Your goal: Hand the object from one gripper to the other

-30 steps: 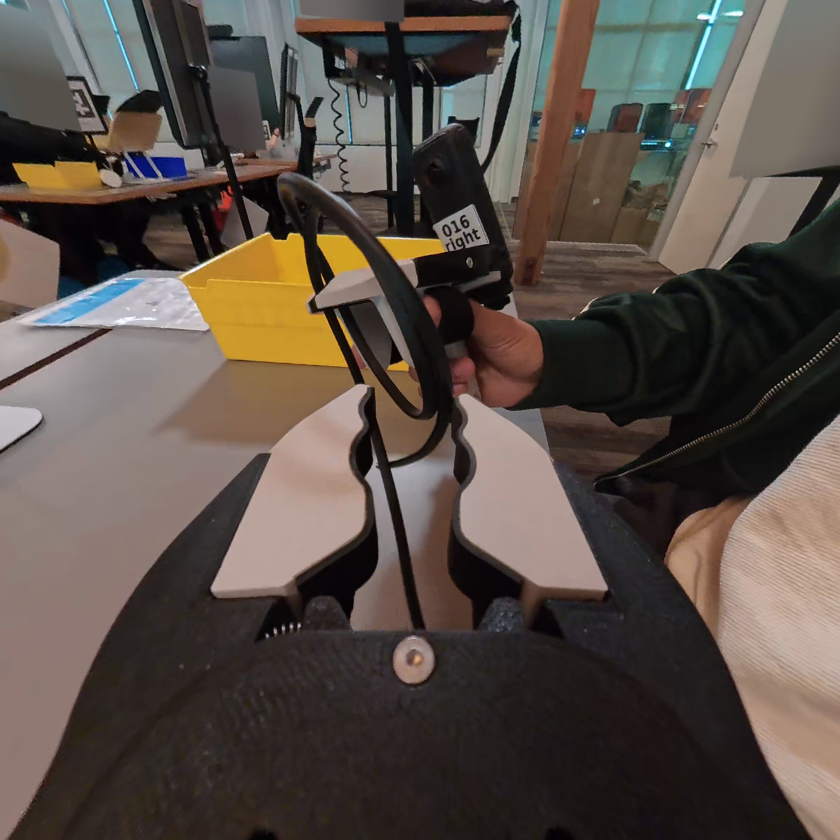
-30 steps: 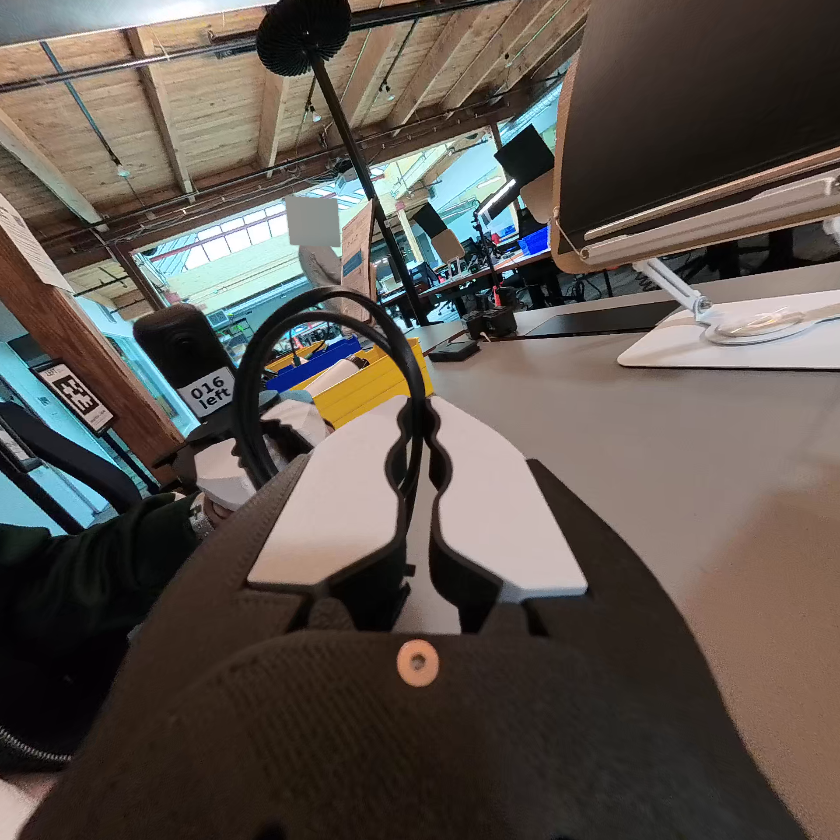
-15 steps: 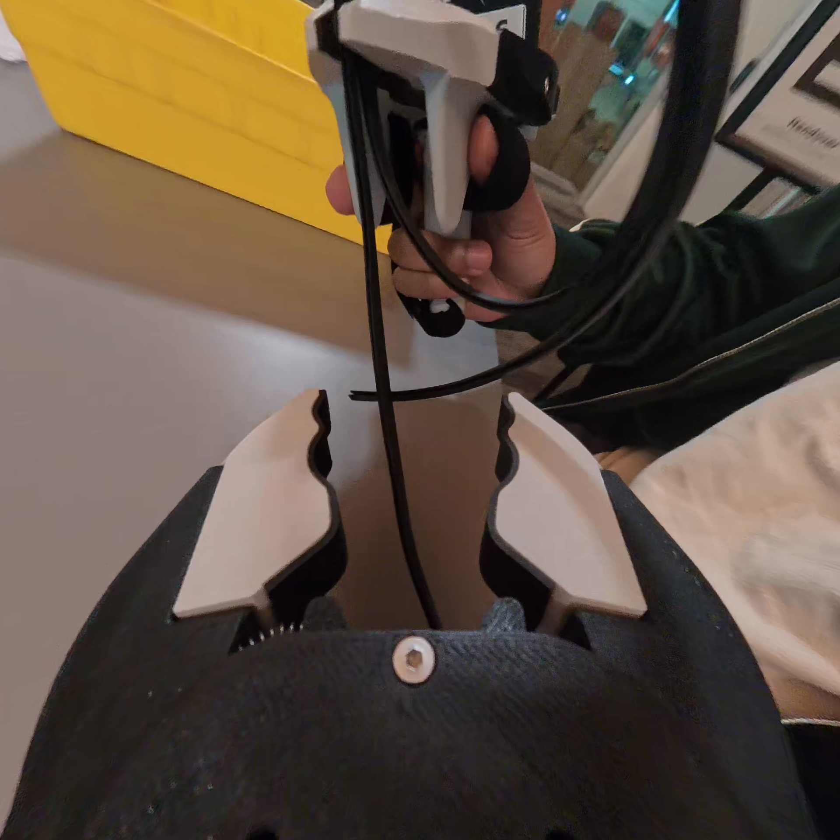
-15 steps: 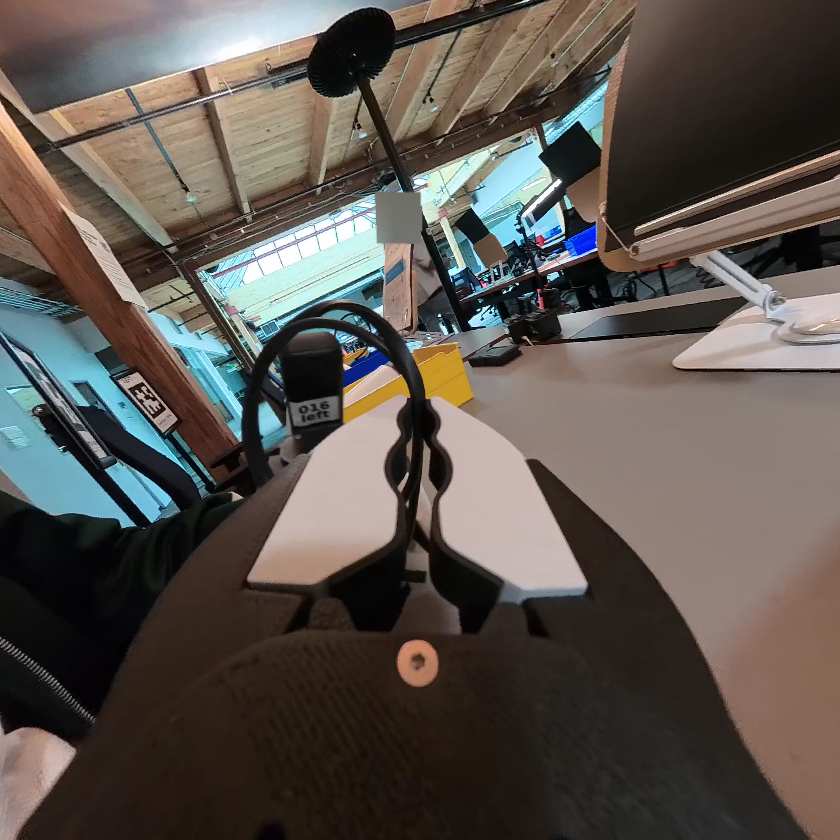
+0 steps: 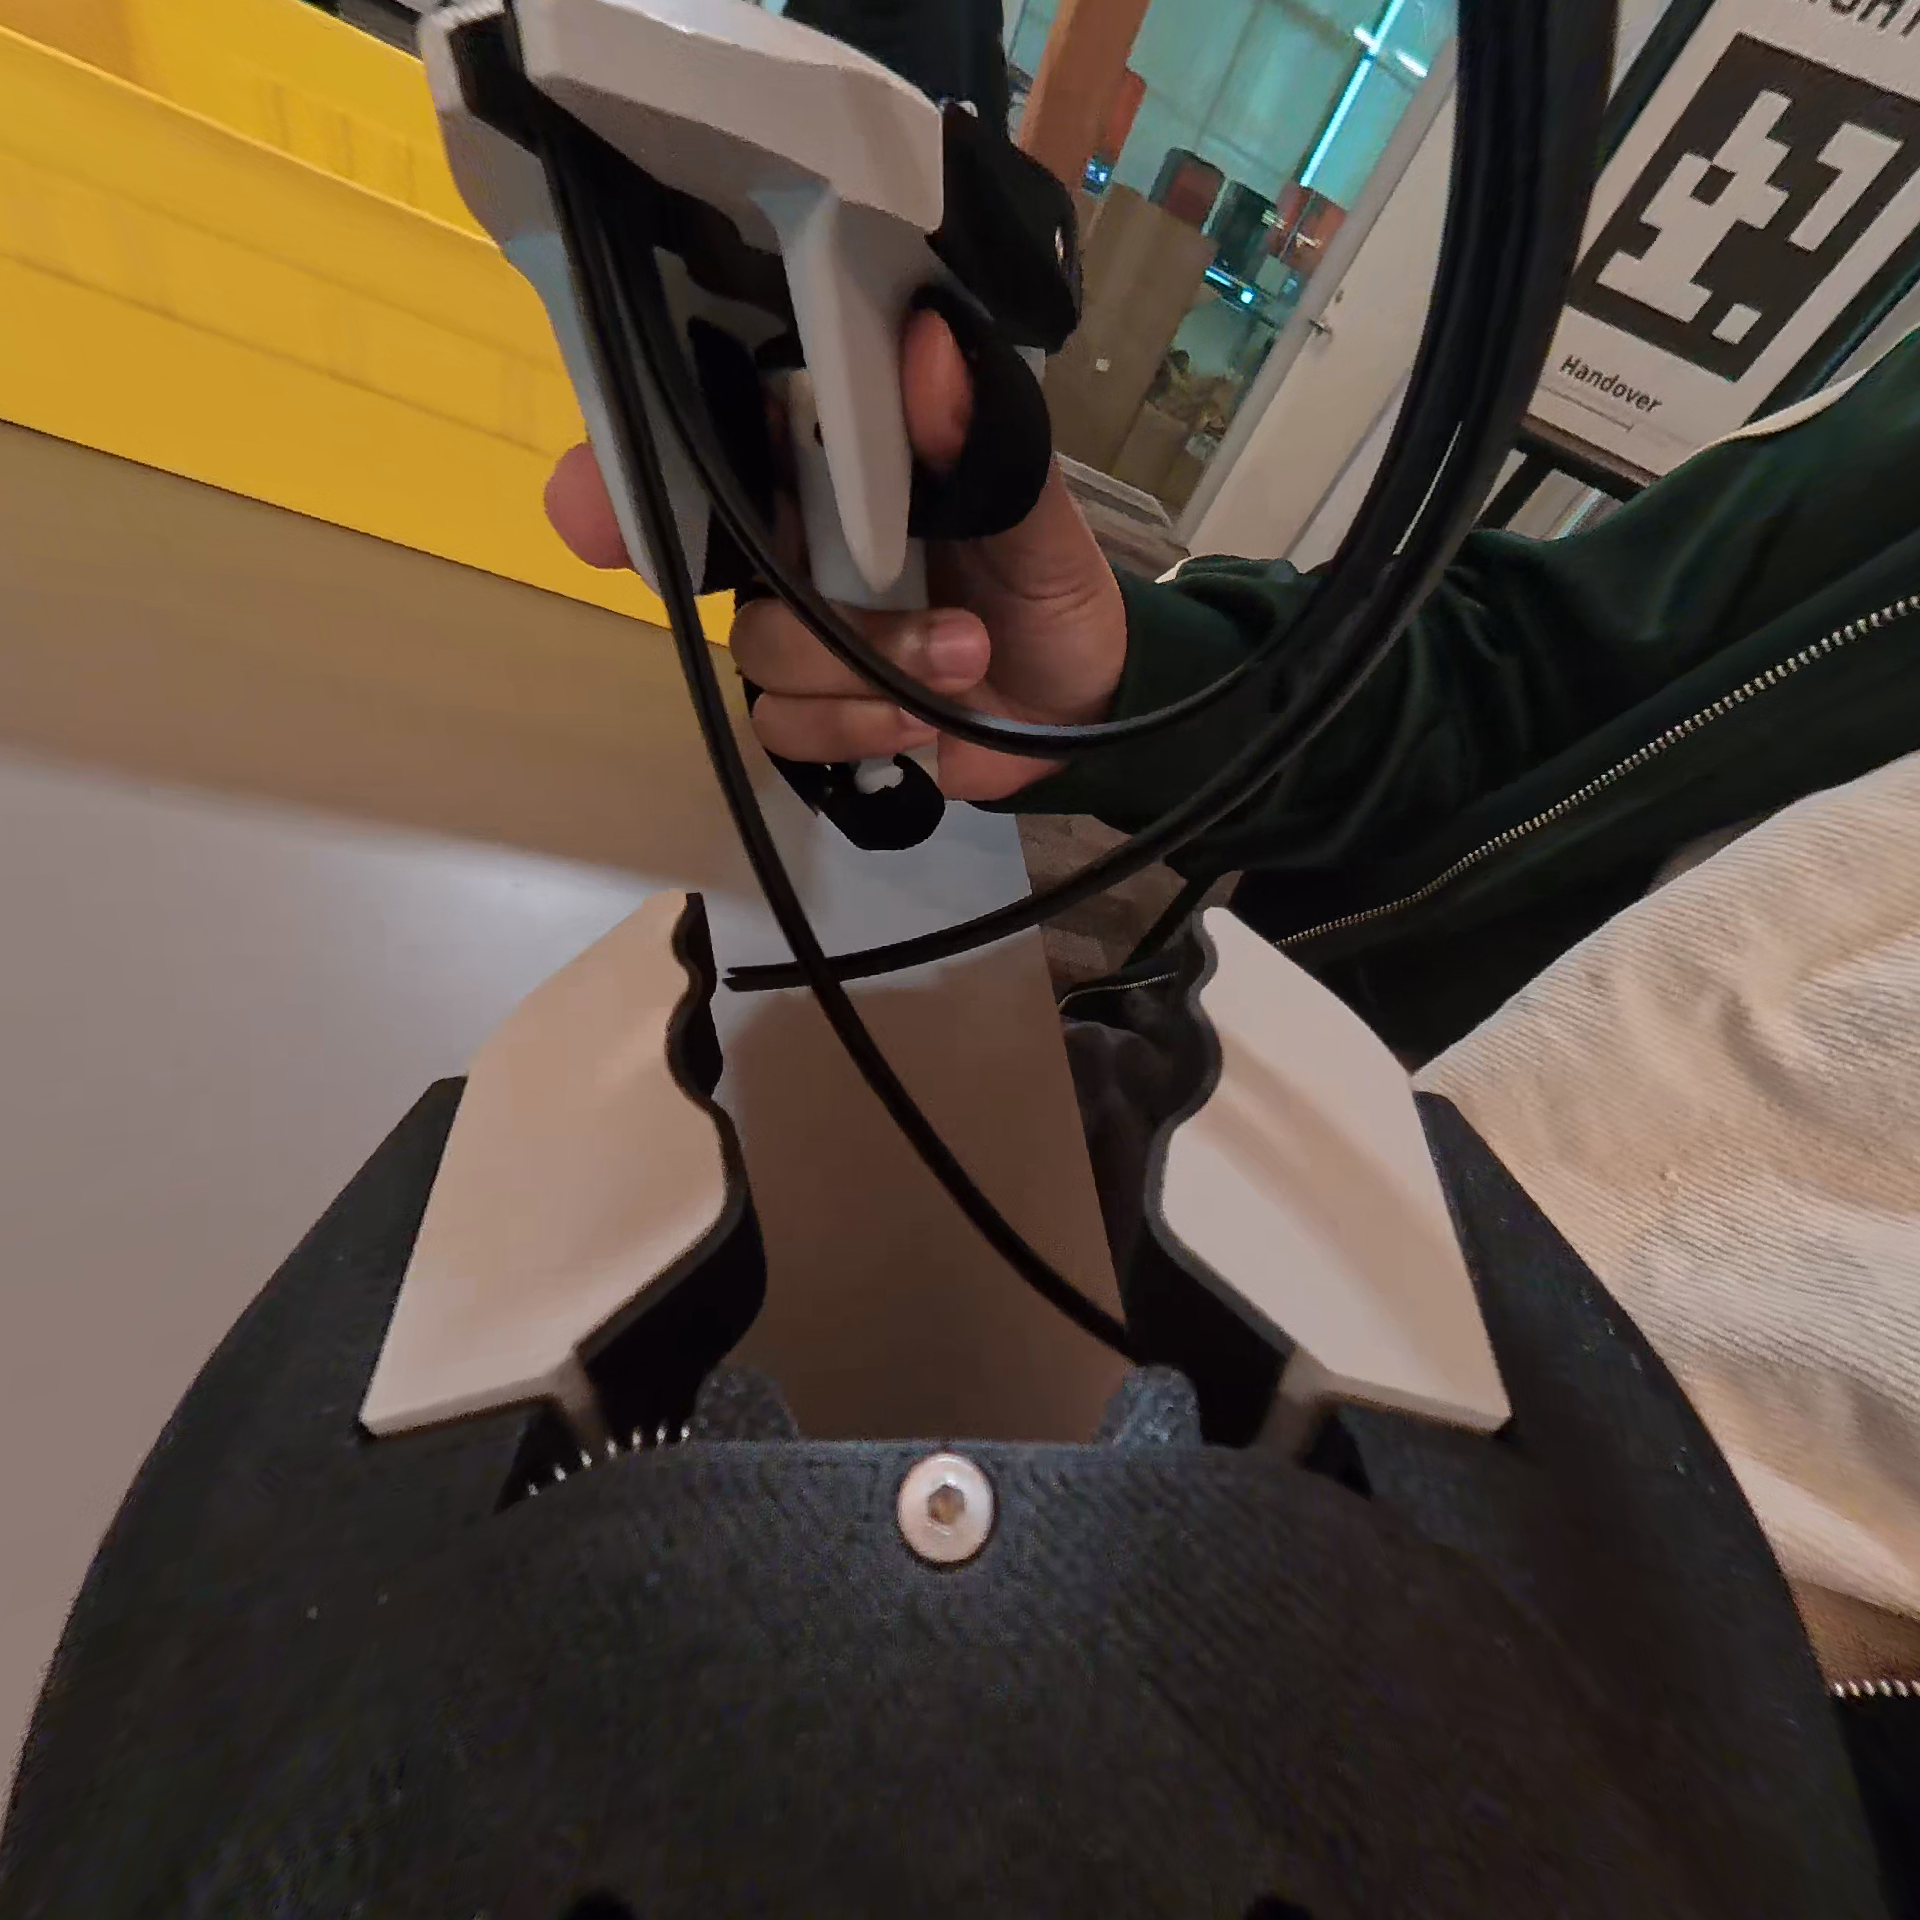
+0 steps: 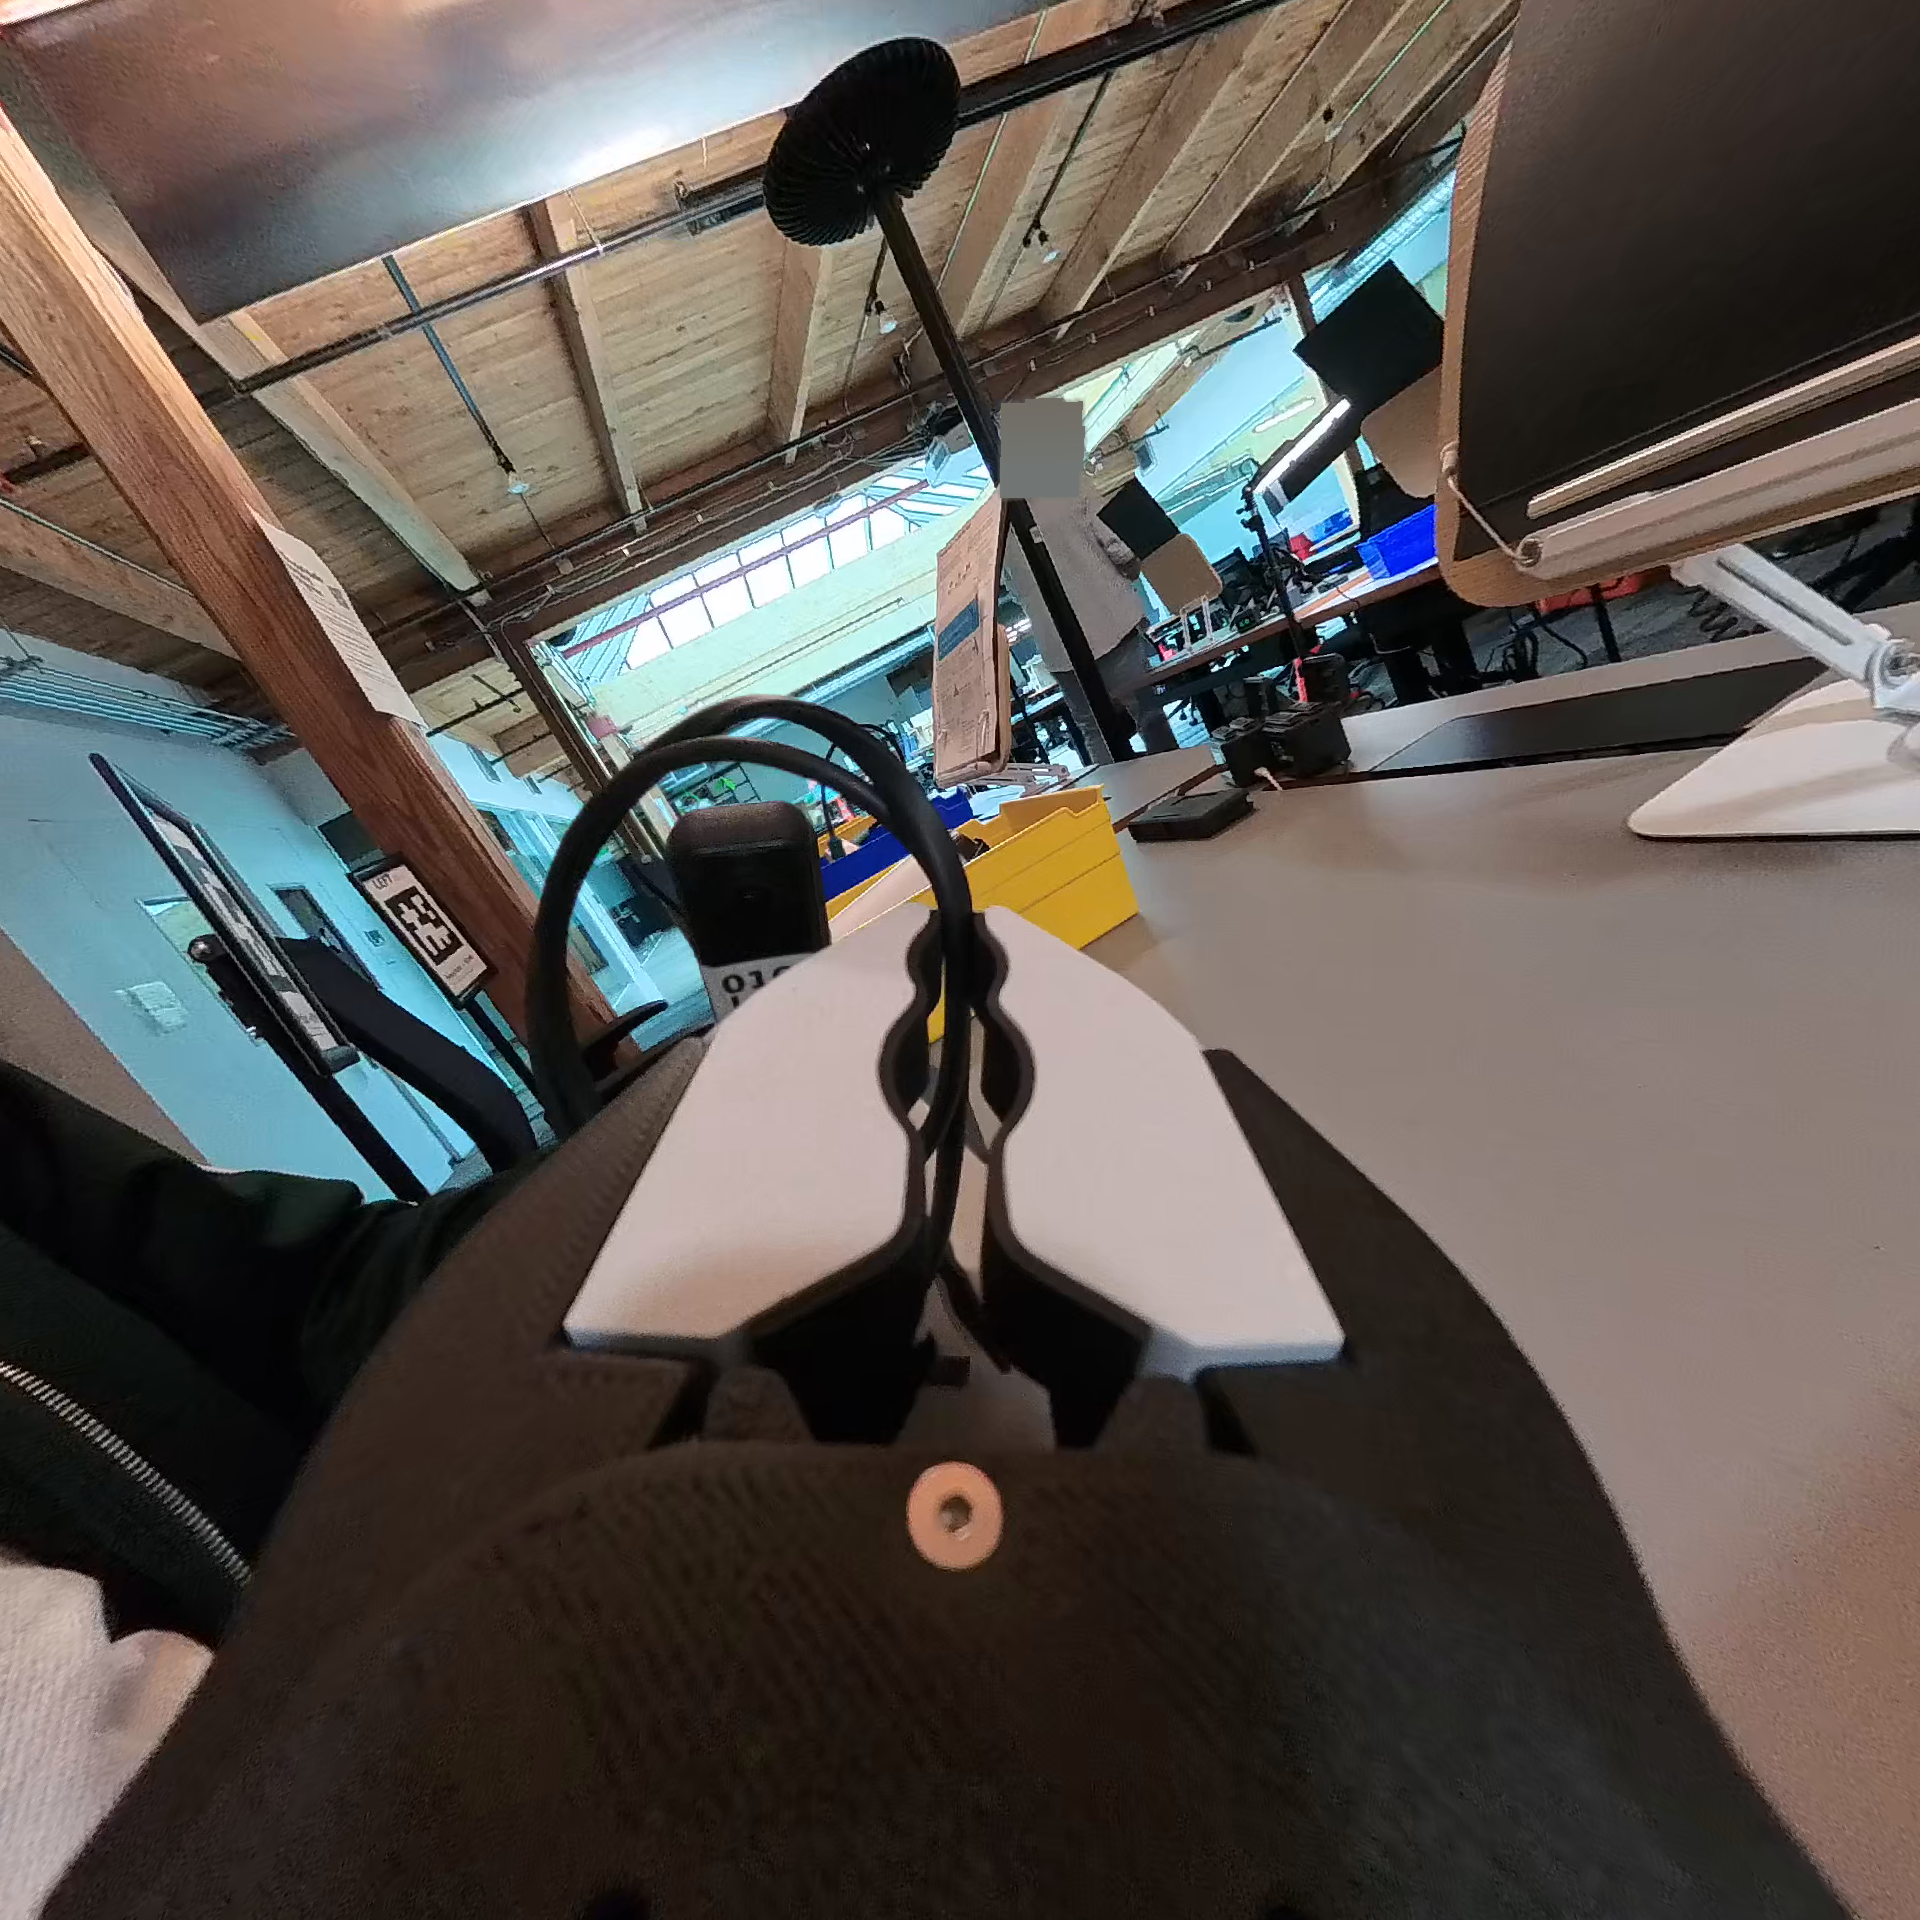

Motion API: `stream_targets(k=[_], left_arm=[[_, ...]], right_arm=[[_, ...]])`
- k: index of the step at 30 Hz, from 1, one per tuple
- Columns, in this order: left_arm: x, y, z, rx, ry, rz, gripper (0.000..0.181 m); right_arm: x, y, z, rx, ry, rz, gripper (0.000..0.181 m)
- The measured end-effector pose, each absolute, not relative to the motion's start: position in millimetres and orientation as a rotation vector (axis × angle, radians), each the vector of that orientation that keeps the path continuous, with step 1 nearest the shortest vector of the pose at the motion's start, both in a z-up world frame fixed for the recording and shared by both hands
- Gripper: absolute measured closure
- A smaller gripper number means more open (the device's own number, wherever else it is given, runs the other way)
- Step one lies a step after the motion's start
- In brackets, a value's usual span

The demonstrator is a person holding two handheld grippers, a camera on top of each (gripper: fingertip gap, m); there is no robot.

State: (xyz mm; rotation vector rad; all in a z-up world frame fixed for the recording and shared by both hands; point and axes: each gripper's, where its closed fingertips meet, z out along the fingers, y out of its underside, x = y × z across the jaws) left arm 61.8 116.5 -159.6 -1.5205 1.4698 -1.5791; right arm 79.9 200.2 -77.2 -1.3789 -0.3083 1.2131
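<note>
Right gripper (image 6: 956, 997) clamps the coiled black cable (image 6: 727, 758); left gripper (image 5: 940, 997) gapes, empty. Handover looks complete; next, withdraw left.

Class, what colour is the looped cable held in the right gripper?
Black cable; clearest in the right wrist view.

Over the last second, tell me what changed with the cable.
The left hand-held gripper opened, released the black cable, and drew back below it; a loose strand hangs between its fingers. The right hand-held gripper stayed shut on the cable, above the grey table.
</note>
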Motion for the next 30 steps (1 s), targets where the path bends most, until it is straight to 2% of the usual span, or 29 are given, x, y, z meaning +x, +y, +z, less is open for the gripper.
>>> stream_targets(k=[2,6,11,19,25,28,30], left_arm=[[62,112,-161,-1.522,1.492,-1.6,0.105],[55,111,-155,-1.518,1.508,-1.675,0.142],[47,120,-145,-1.516,1.452,-1.741,0.171],[41,133,-145,-1.601,1.425,-1.706,0.175],[37,151,-139,-1.643,1.33,-1.649,0.175],[30,166,-127,-1.651,1.253,-1.611,0.175],[23,175,-111,-1.643,1.173,-1.647,0.175]], right_arm=[[80,200,-77,-1.379,-0.307,1.212,0.177],[83,201,-77,-1.374,-0.304,1.199,0.177],[88,203,-76,-1.365,-0.276,1.208,0.177],[97,210,-80,-1.37,-0.214,1.201,0.174],[112,223,-87,-1.375,-0.064,1.242,0.13],[119,228,-89,-1.381,-0.026,1.205,0.121],[120,228,-89,-1.38,-0.035,1.186,0.121]])
